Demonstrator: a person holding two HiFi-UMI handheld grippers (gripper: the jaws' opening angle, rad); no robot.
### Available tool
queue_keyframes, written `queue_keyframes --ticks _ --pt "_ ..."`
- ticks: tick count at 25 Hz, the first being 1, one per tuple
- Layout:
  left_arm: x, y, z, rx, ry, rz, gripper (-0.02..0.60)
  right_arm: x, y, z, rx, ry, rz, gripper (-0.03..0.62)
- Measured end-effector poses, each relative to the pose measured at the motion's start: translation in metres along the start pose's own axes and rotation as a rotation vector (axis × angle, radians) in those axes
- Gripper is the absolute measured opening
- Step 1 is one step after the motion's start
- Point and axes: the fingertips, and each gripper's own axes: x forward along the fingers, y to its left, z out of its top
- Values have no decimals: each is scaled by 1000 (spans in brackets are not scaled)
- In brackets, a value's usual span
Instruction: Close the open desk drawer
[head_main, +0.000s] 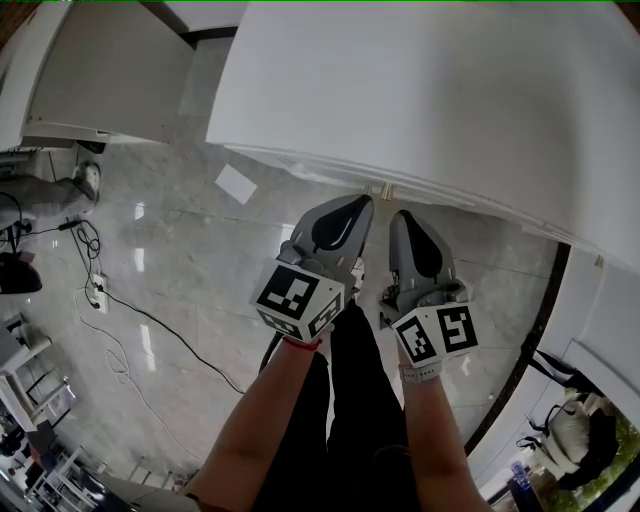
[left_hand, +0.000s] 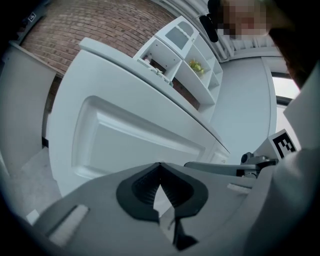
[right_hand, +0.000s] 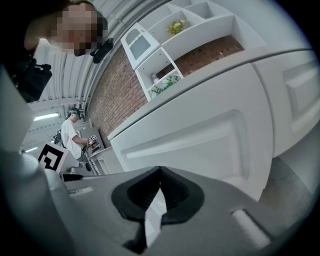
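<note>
Left grey two-jaw gripper (left_hand: 160, 167) and right grey two-jaw gripper (right_hand: 160, 172) are side by side, each with jaws pressed tip to tip and nothing between them. Just ahead of both is the white panelled drawer front (left_hand: 135, 142), under the white desk top (head_main: 430, 100); contact cannot be judged. Beyond stands a white open shelf unit (left_hand: 185, 55) against a red brick wall (left_hand: 90, 25).

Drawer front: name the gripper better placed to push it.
Left, narrowly. In the head view the left gripper noses nearer the desk edge than the right gripper, and its own view has the panelled drawer front squarely ahead. Both sets of jaws are shut, so either could push.
</note>
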Motion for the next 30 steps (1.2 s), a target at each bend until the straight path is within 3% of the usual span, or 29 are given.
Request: queue_keyframes --ticks 12,18,30 --pt "-42 -33 24 103 -38 -47 2 -52 19 20 -126 -59 -27 0" --pt "-68 -49 44 74 -68 -58 2 -78 41 40 -166 -100 -15 0" --pt "-121 -90 88 207 -70 -74 0 -132 80 87 -224 -145 5 0"
